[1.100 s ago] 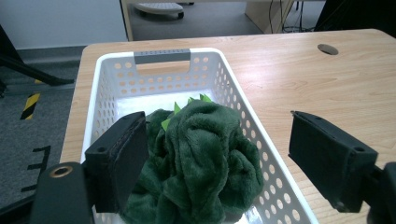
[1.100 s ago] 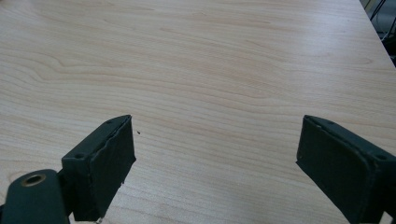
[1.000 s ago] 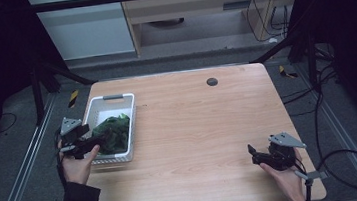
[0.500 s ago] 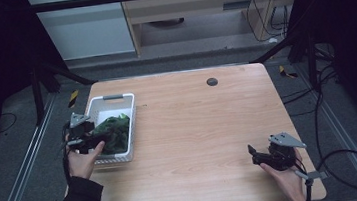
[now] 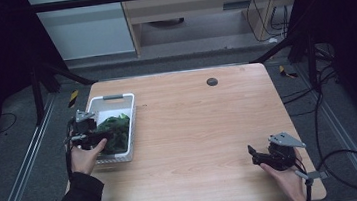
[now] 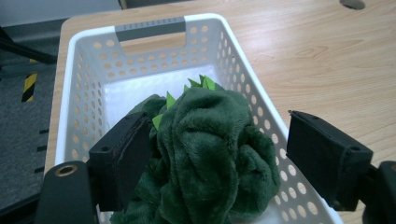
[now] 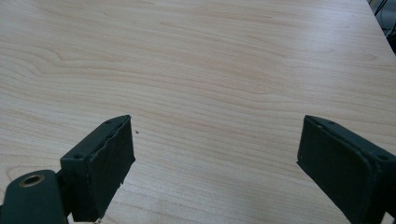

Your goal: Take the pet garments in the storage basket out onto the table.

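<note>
Green plush, a soft toy with a row of lighter green spikes, lies bunched in the near half of a white perforated basket at the left edge of the wooden table. The basket's far half shows bare white floor, and a grey handle sits on its far rim.

Around the toy, the left gripper reaches in from the near-left side with its jaws apart. One jaw lies against the plush on the left; the other stands off to the right, over the basket's right wall, clear of the fabric. Nothing is clamped yet.

Well apart from all this, the right gripper hovers low over bare wood at the near right corner, jaws spread wide and empty.

The risk, as I judge it, lies in that right-hand jaw of the left gripper. If it closes from where it stands, it could catch the basket wall along with the plush and drag the light basket. A shallow pinch on loose pile could also slip, leaving the toy to flop back.
</note>
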The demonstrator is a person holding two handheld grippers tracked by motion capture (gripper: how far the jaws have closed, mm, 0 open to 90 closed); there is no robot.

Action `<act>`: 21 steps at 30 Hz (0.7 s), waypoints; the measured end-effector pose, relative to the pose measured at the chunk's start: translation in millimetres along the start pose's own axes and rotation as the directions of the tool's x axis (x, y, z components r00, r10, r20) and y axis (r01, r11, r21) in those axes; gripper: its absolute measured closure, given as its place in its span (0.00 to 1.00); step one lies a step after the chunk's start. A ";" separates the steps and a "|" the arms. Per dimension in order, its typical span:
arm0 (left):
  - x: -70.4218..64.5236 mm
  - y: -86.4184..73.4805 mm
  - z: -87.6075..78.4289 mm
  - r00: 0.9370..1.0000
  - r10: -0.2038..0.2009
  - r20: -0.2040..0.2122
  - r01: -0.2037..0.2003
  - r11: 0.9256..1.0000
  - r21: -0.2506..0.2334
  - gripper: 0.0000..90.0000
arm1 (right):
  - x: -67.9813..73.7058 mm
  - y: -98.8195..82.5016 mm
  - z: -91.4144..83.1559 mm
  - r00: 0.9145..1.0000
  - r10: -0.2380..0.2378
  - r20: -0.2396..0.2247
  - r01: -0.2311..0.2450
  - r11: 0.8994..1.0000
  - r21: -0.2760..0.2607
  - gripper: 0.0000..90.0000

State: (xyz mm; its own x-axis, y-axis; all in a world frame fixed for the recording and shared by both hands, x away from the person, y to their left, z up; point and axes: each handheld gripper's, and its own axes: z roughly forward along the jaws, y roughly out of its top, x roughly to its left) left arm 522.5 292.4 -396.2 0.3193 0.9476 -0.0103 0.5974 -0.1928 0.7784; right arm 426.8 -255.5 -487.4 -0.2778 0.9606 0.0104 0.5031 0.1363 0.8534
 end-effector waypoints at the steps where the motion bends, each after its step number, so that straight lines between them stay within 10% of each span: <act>1: 0.5 0.0 2.2 1.000 0.002 0.002 -0.002 1.000 0.010 0.24 | 0.0 0.0 0.0 1.000 -0.001 -0.001 0.001 1.000 0.000 0.12; 21: 2.5 -1.8 22.1 1.000 0.015 0.002 -0.016 0.994 0.105 0.24 | -0.2 -0.8 2.1 1.000 -0.012 -0.004 0.012 1.000 0.011 0.11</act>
State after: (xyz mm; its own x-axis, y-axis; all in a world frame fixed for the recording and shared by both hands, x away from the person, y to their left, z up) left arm 538.5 289.5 -411.4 0.3301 0.9440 0.0004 0.6660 -0.2331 0.7085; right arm 428.2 -255.2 -489.1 -0.2871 0.9579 0.0019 0.5089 0.1509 0.8475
